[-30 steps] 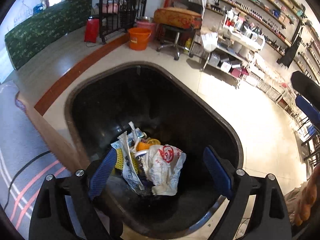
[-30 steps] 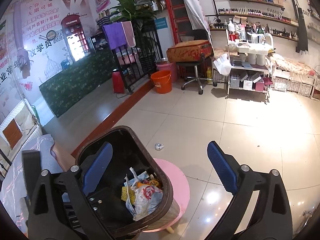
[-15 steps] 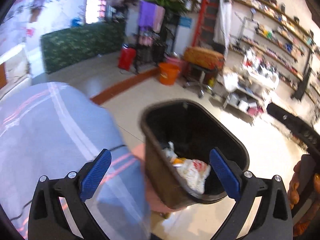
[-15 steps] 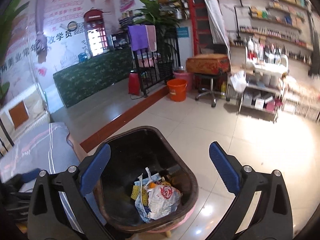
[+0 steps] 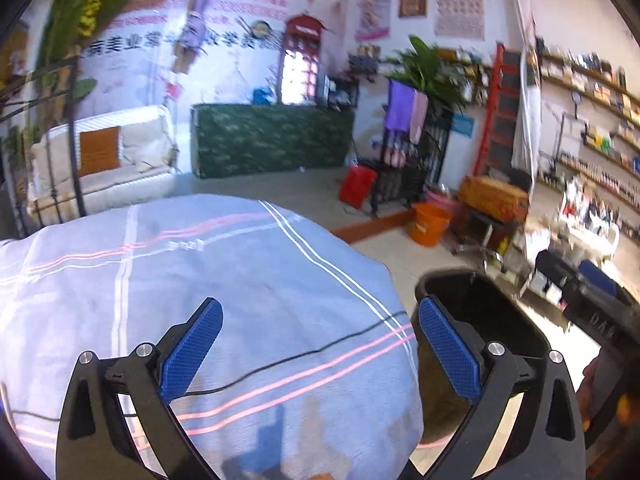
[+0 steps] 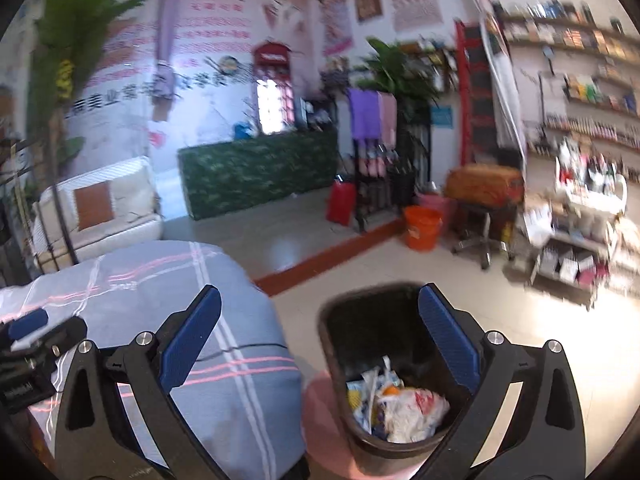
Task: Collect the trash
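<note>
Left tool [image 5: 320, 336] spread wide and holding nothing, above a grey striped bedcover [image 5: 248, 288] crossed by a thin black cable [image 5: 304, 354]. Further right, right tool [image 6: 320, 336] just as wide and bare, over the gap between bed and black bin [image 6: 360, 320]. Inside the bin, white plastic bag [image 6: 412, 408] and wrappers at the bottom; pink stool [image 6: 324, 420] beneath; orange bucket [image 6: 422, 227] well behind.
</note>
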Action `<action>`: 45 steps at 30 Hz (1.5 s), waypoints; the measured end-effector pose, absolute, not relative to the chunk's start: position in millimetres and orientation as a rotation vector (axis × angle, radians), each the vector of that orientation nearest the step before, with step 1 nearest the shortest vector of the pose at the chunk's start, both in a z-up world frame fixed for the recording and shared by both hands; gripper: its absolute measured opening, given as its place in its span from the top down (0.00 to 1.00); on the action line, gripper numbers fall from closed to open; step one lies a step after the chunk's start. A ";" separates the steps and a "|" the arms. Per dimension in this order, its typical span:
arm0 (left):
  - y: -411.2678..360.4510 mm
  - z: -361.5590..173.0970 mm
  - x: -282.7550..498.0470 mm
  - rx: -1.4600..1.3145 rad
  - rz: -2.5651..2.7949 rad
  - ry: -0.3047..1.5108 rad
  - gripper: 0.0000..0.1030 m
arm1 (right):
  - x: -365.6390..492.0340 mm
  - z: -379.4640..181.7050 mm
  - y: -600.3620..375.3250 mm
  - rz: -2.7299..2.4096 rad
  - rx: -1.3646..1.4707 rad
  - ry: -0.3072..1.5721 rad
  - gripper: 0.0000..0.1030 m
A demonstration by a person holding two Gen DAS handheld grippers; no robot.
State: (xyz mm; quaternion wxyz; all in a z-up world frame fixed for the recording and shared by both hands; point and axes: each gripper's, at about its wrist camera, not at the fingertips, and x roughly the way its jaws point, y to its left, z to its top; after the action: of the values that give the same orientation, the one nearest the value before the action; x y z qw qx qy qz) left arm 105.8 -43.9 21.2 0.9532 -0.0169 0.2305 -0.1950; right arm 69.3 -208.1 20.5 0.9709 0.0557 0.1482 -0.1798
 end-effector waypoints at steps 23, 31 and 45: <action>26.1 41.0 37.6 -0.160 -0.214 0.258 0.06 | 14.5 27.4 -124.5 -0.160 0.055 0.175 0.05; 25.3 40.9 32.3 -0.156 -0.217 0.255 0.06 | 9.6 24.4 -122.2 -0.142 0.077 0.188 0.05; 22.0 38.1 30.4 -0.142 -0.202 0.258 0.06 | 14.2 22.1 -123.1 -0.145 0.072 0.200 0.05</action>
State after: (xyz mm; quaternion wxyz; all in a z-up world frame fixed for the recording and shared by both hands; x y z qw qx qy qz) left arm 30.4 22.0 38.1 0.9841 -0.0707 0.1285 -0.1003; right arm 14.2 -123.1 22.1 0.9917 0.0359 0.0995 -0.0725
